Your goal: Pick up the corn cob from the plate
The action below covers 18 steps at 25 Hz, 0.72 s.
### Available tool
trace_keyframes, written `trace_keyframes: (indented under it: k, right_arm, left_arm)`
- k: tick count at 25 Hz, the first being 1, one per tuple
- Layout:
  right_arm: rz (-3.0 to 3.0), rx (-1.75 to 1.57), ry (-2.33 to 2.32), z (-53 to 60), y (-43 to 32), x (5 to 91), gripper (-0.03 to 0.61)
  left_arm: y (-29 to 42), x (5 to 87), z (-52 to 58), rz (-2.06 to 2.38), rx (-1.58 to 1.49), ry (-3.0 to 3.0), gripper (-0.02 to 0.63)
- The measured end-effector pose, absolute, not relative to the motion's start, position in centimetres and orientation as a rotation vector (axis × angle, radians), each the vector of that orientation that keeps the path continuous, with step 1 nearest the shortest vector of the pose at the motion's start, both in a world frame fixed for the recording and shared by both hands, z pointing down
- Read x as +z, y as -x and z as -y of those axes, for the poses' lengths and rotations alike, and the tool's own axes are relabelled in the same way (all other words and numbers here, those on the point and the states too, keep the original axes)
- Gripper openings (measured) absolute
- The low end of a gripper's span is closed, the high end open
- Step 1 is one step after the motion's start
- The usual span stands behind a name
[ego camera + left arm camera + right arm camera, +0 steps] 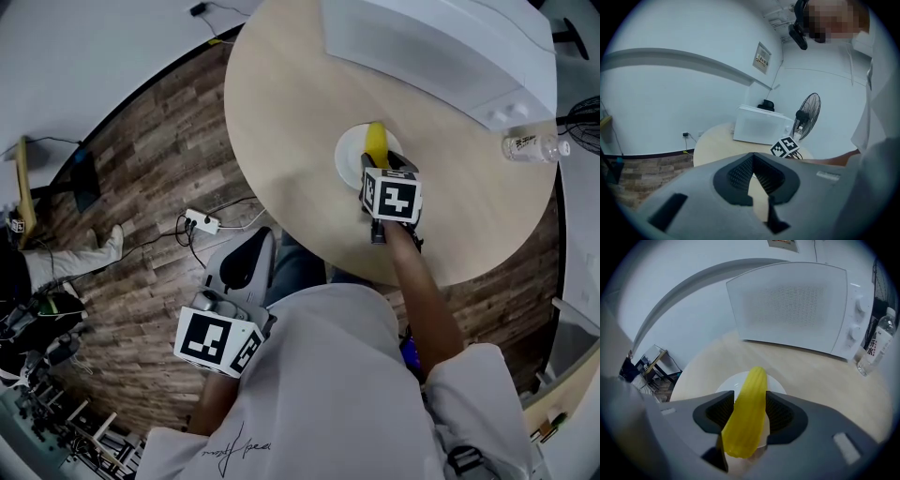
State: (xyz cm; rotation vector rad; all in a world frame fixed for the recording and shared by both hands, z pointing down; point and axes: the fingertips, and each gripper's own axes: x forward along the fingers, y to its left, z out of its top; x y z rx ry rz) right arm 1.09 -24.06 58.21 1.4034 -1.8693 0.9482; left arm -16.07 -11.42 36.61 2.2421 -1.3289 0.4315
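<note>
A yellow corn cob (747,413) lies lengthwise on a small white plate (732,383), and its far end points at the microwave. My right gripper (749,404) is down over the plate with a jaw on each side of the cob; the jaws stand apart and I see no squeeze on it. From the head view the corn cob (375,142) sticks out past the right gripper (377,169) on the plate (349,155). My left gripper (253,246) hangs off the table near my body, shut and empty; its own view shows the left gripper (752,161) with its tips meeting.
The round wooden table (291,112) carries a white microwave (441,47) at the back and a water bottle (530,146) on its right. A standing fan (806,115) is behind the table. A power strip and cables (202,223) lie on the wooden floor at the left.
</note>
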Motion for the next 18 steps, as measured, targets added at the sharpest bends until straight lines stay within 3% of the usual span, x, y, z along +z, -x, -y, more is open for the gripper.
trace_keyframes:
  k: [9,18]
  right_arm:
    - [1.843,0.997,-1.423,24.6,-0.9,59.2,0.275]
    - [1.792,1.108,-1.419,24.4,-0.7,60.6,0.281]
  left_arm:
    - [15.7,37.7,11.3,1.265,0.44,-2.234,-0.008]
    - [16.1,38.0,11.5,1.274,0.433,-2.226,-0.008]
